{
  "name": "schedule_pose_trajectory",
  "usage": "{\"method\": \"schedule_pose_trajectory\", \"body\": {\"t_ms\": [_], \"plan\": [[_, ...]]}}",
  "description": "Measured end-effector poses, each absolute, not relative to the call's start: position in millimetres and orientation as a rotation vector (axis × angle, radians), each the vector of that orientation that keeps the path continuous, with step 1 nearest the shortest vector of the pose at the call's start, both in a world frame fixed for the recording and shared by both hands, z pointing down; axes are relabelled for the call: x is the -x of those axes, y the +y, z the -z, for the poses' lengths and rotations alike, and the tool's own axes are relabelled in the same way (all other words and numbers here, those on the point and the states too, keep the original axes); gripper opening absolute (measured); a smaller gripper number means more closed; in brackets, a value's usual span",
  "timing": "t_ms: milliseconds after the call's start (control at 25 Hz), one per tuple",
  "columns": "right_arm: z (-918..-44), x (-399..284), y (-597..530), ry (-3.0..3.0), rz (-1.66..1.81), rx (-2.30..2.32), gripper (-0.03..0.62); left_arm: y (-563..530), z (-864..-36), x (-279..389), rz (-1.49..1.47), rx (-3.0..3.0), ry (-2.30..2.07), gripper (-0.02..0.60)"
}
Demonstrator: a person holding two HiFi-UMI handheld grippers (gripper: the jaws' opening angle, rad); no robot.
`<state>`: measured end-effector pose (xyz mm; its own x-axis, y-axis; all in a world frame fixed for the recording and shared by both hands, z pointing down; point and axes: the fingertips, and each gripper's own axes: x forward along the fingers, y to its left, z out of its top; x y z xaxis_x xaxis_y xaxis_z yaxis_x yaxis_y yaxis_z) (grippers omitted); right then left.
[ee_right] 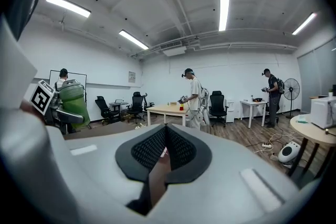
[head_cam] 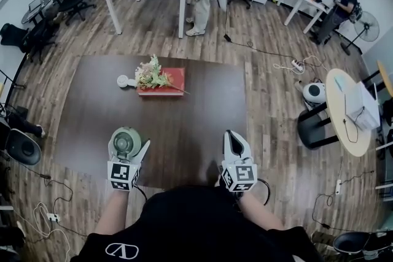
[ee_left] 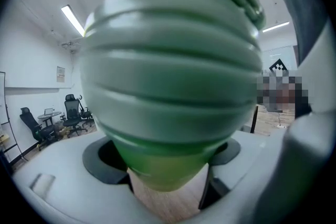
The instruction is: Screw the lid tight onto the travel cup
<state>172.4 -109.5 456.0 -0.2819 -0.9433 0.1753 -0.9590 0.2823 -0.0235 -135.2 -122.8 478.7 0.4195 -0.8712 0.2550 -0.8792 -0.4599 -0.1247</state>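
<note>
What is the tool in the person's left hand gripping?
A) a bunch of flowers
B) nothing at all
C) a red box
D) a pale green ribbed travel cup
D: the left tool is clamped on the pale green ribbed travel cup, whose lower end sits between the jaws in the left gripper view.

The travel cup (ee_left: 168, 92) has a green, horizontally ribbed body that tapers to a narrower base. It stands roughly upright, clamped at its lower body between the jaws of the left gripper (head_cam: 129, 145), over the near left part of the dark table (head_cam: 184, 126). The lid (head_cam: 126, 142), a paler grey-green disc with a strap across its top, sits on the cup's mouth. Whether it is fully threaded cannot be determined.
</note>
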Motion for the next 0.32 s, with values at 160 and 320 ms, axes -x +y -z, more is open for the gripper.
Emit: {"method": "schedule_pose_trajectory", "body": {"t_ms": [160,320], "plan": [[-456.2,-176.1,-106.5,-2.41,-0.186,-1.808,0.005,-120.8,-481.8,130.4,-0.448,-2.627,-1.605,0.4],[-455.9,-177.6,-102.6,-2.41,-0.184,-1.807,0.005,-117.5,-484.6,128.3,-0.455,-2.623,-1.595,0.4]]}}
